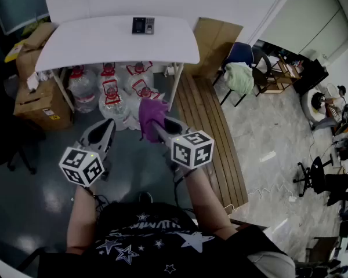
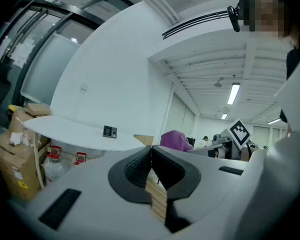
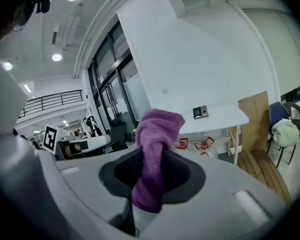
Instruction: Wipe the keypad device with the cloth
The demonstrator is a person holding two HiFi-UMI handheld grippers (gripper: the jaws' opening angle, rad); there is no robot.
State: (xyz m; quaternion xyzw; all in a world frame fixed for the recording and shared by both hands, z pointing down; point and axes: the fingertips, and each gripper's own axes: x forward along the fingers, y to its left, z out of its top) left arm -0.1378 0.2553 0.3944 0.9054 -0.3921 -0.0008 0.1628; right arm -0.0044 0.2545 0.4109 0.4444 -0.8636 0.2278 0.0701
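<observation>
A person stands back from a white table (image 1: 104, 45), holding two grippers out in front.

The right gripper (image 3: 152, 170) has its jaws clamped on one purple cloth (image 3: 157, 134). The cloth is pinched mid-length: a bunched end stands above the jaws and a shorter tail hangs below them. That leaves a soft wad ahead of the jaw tips, probably so the wad, not the jaws, meets the surface to be wiped.

The left gripper (image 2: 151, 166) has its jaws pressed together with nothing between them. It sits just beside the right one, likely kept free to steady the device.

One keypad (image 3: 200, 112), a small dark box, lies flat on the table, well beyond both sets of jaws and slightly above the cloth's top in the right gripper view. No wiping has begun; the approach comes first.

Under the table, beyond the jaws and lower, stand what look like five water jugs (image 1: 113, 97) with red handles.
</observation>
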